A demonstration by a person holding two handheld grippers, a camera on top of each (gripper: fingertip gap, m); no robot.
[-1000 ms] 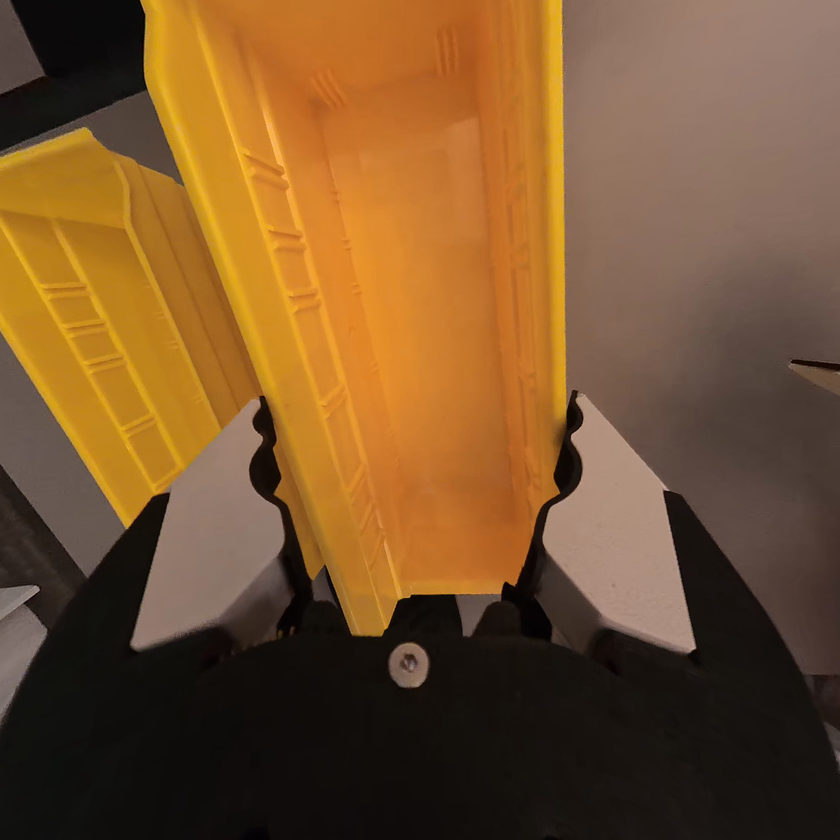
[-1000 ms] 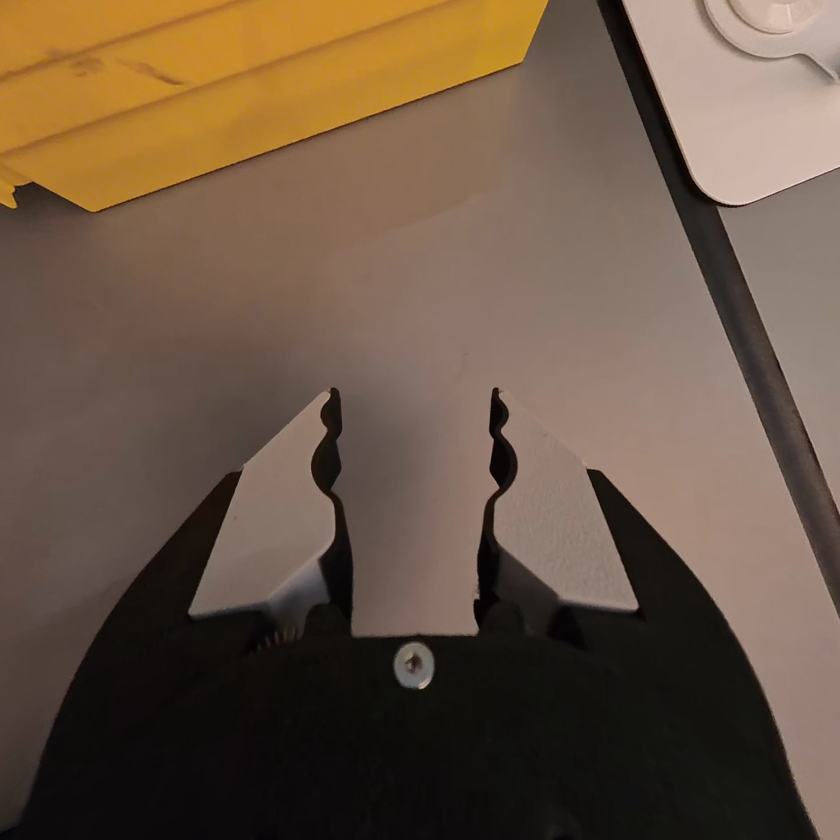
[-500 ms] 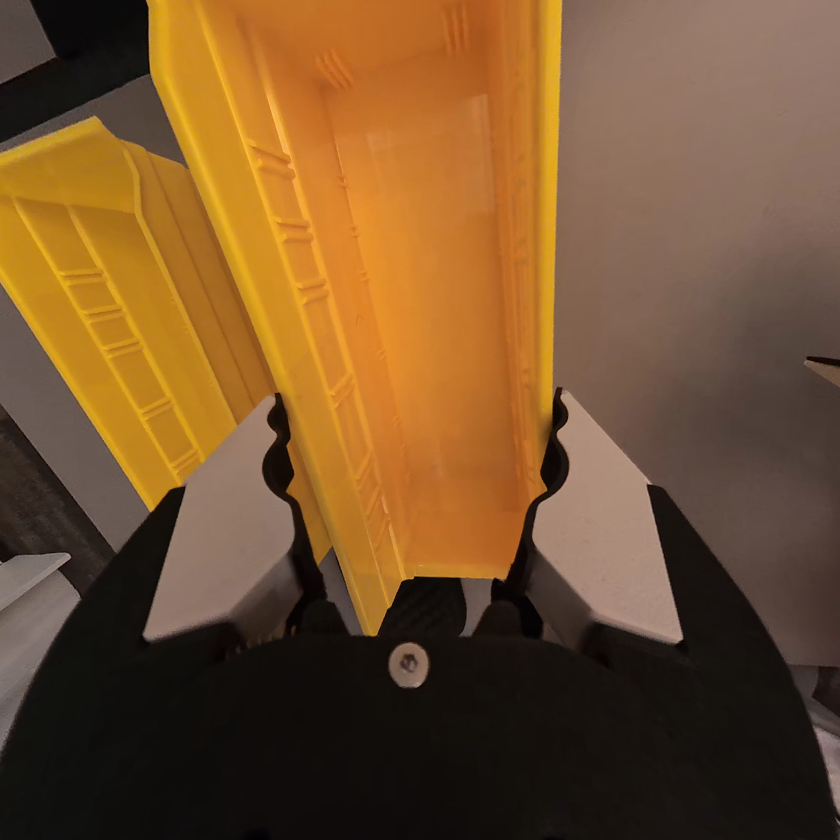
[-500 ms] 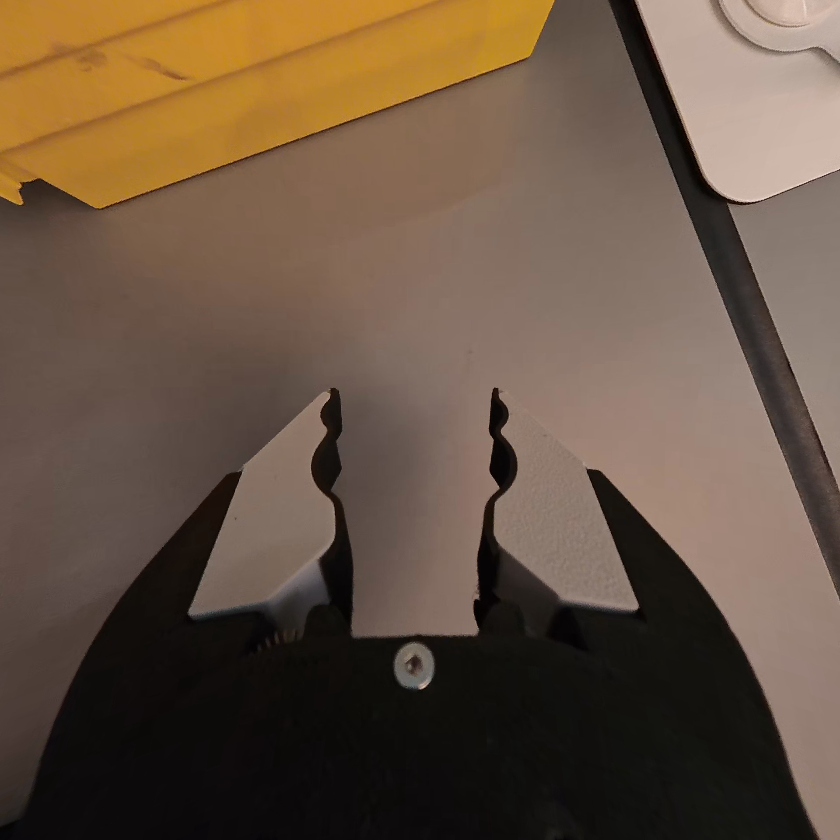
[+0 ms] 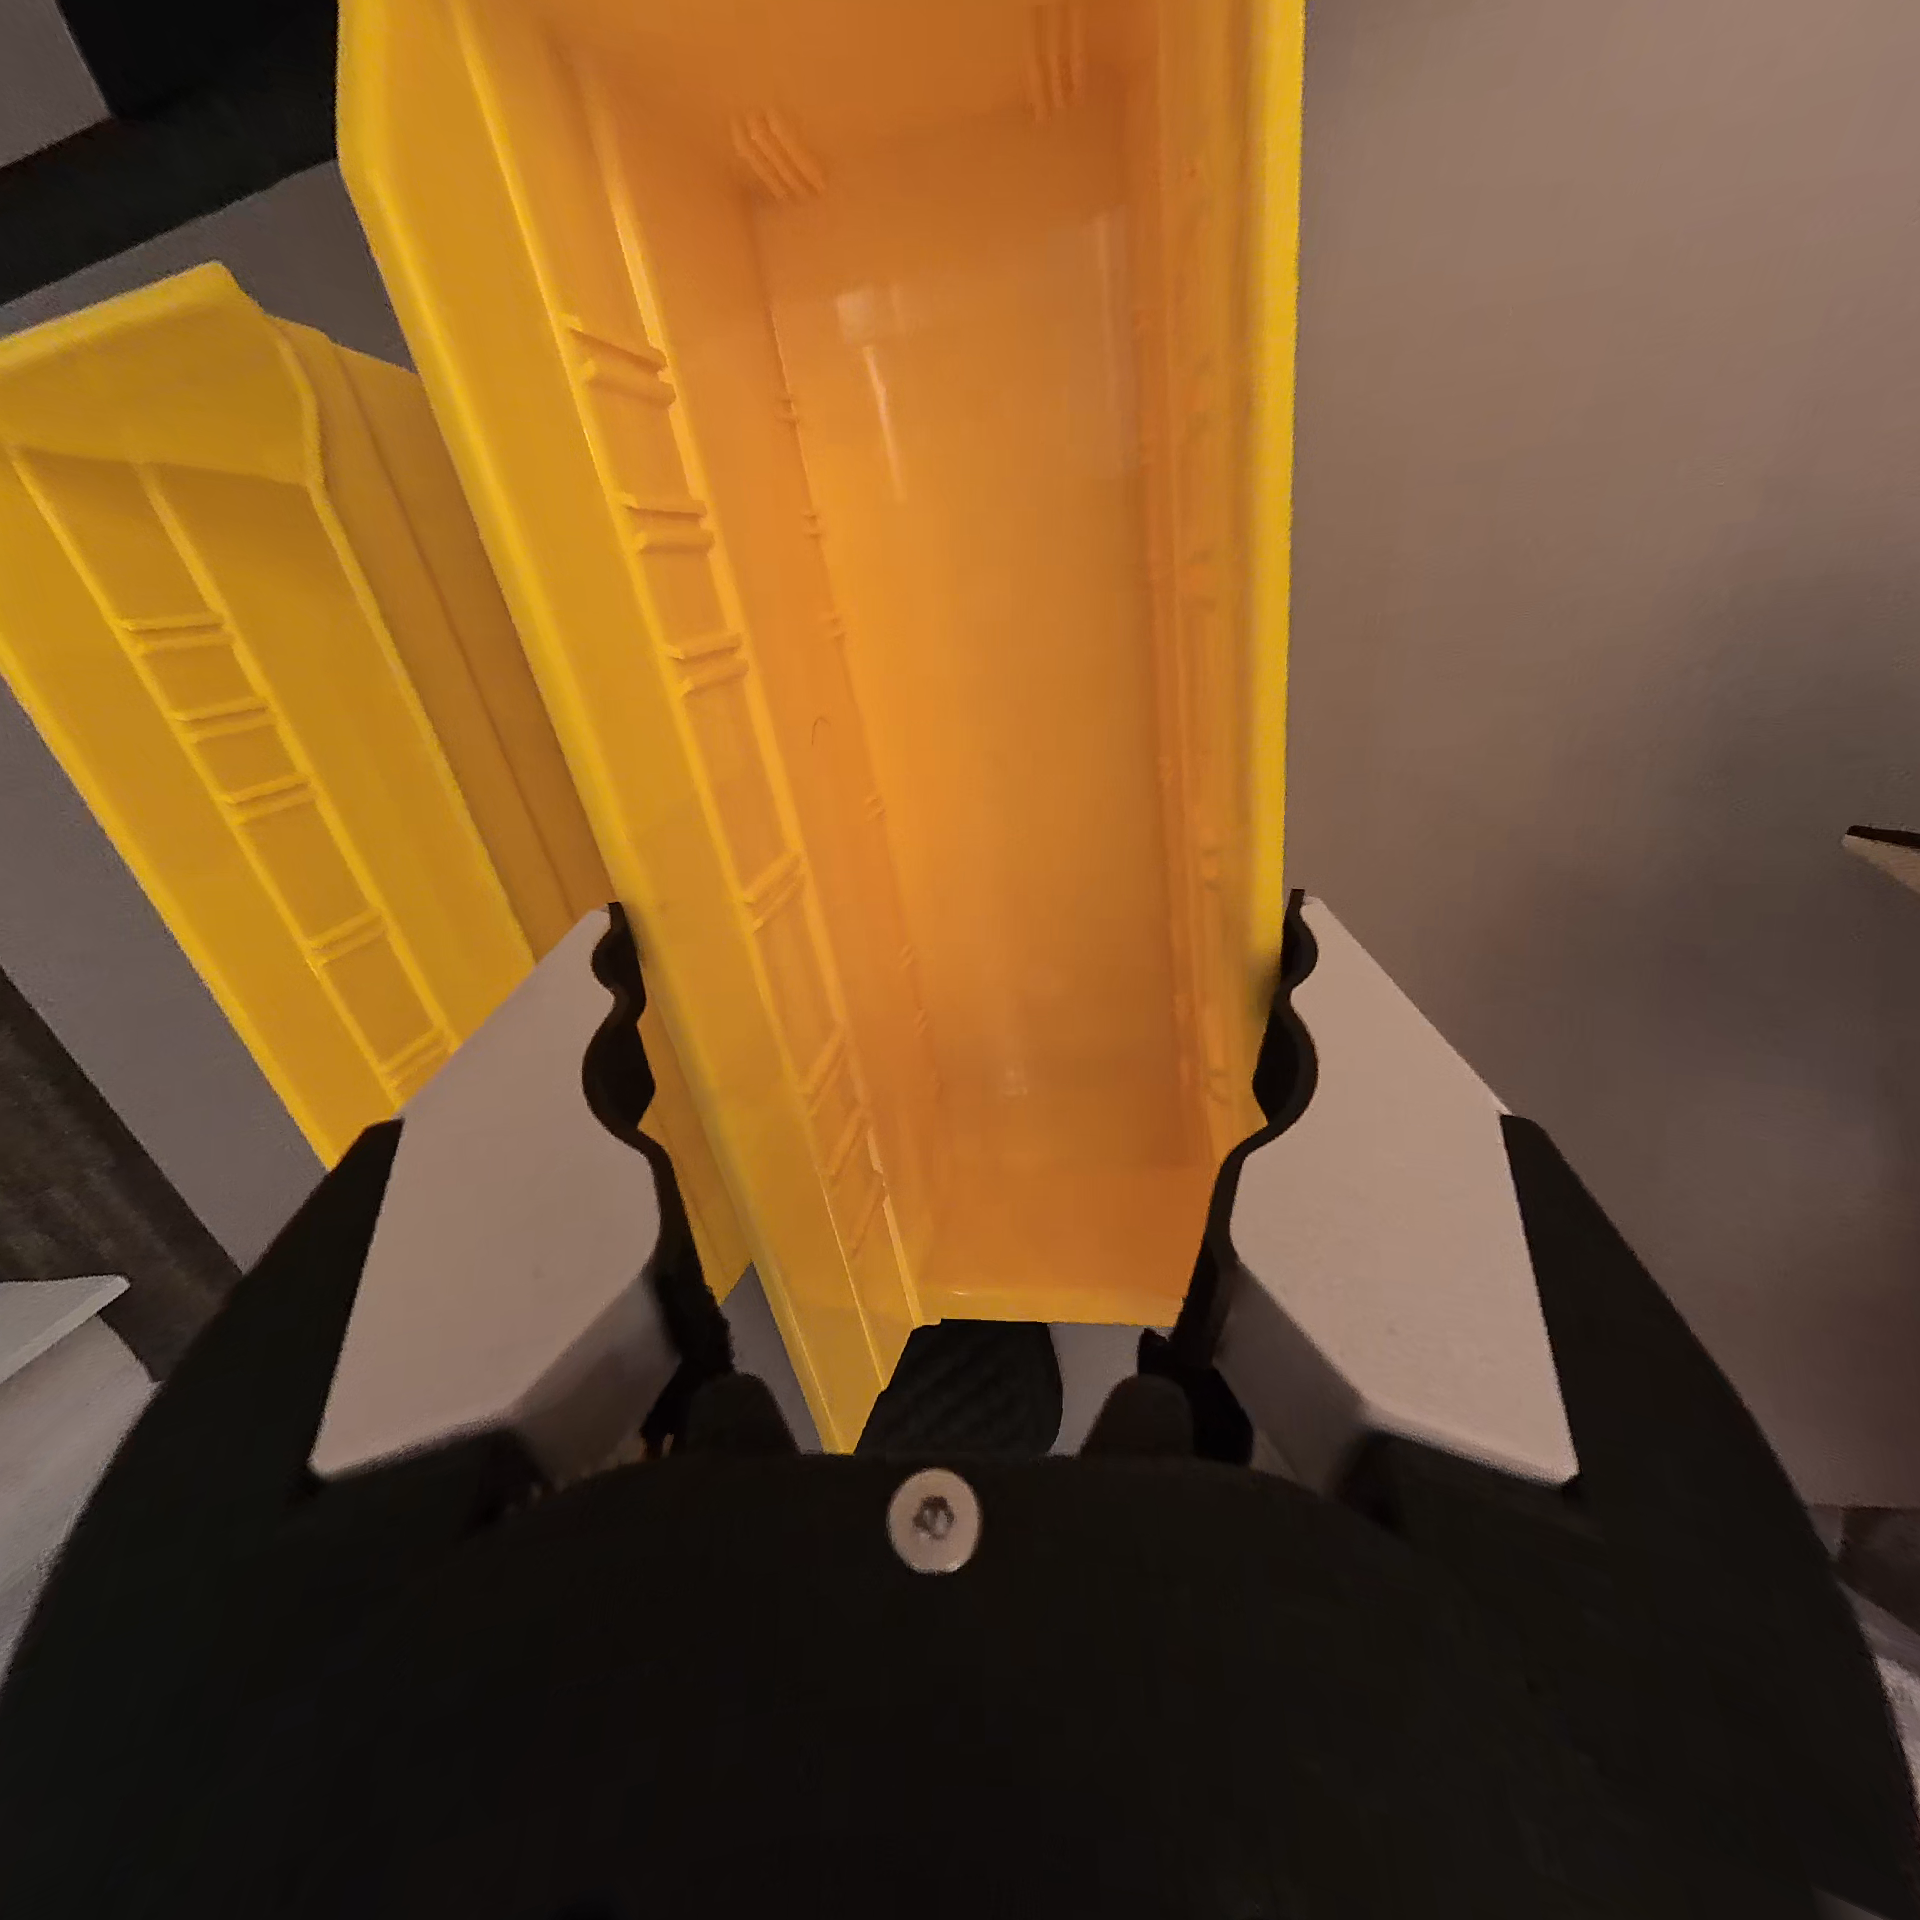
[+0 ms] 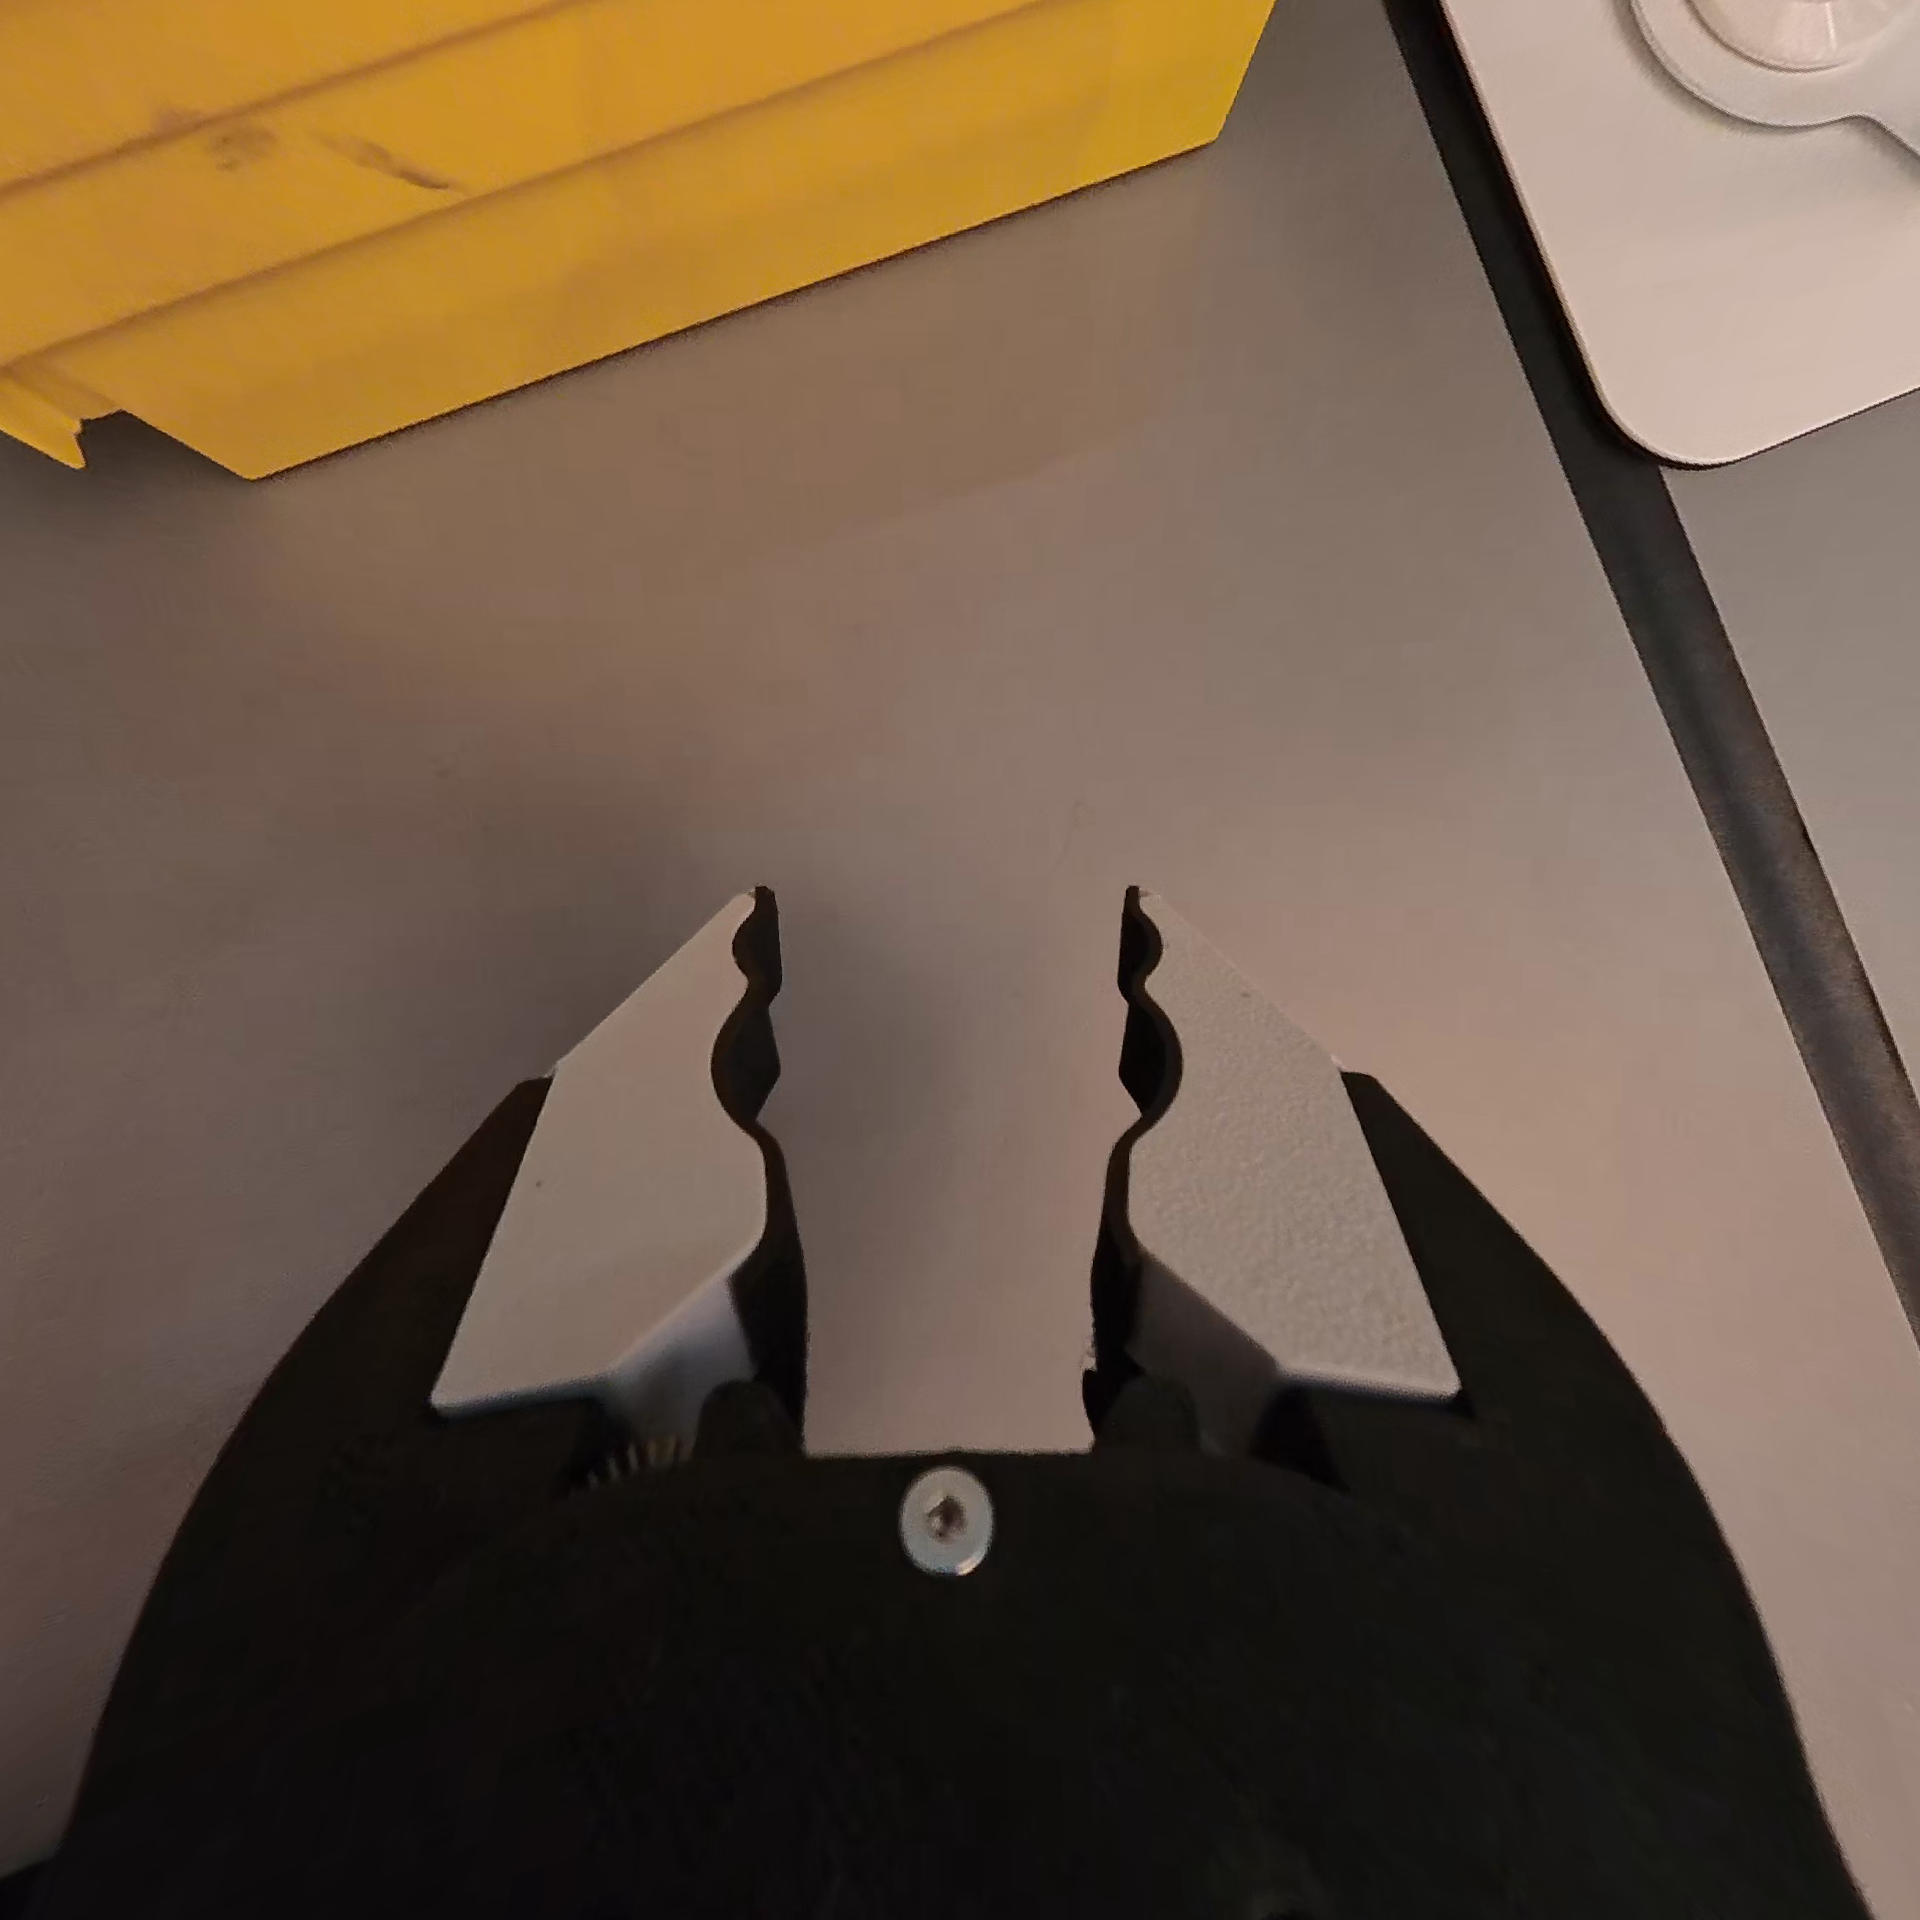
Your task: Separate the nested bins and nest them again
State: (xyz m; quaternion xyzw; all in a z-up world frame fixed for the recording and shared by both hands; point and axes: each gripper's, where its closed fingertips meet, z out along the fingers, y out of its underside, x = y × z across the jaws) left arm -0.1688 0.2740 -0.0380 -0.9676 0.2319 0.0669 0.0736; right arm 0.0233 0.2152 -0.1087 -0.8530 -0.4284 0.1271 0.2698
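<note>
In the left wrist view a long yellow bin (image 5: 987, 675) runs forward from between my left gripper's (image 5: 951, 925) fingers, its open side facing the camera. Both pads lie against its outer side walls near its near end, so the gripper is shut on it. A second yellow bin (image 5: 239, 675) lies to the left of it on the grey table (image 5: 1610, 623). In the right wrist view my right gripper (image 6: 945, 894) is open and empty above the bare grey table (image 6: 935, 644). A yellow bin's side (image 6: 582, 208) shows at the top left, well clear of the fingertips.
A white flat object (image 6: 1704, 229) lies at the top right of the right wrist view, beyond a dark strip (image 6: 1683, 644) along the table's edge. A pale object's corner (image 5: 1881, 857) shows at the right edge of the left wrist view.
My left gripper's fingers closed in on the bin's walls, then eased out slightly. The view shifted a little, and the bin stayed put between the fingers. The right gripper has barely moved.
</note>
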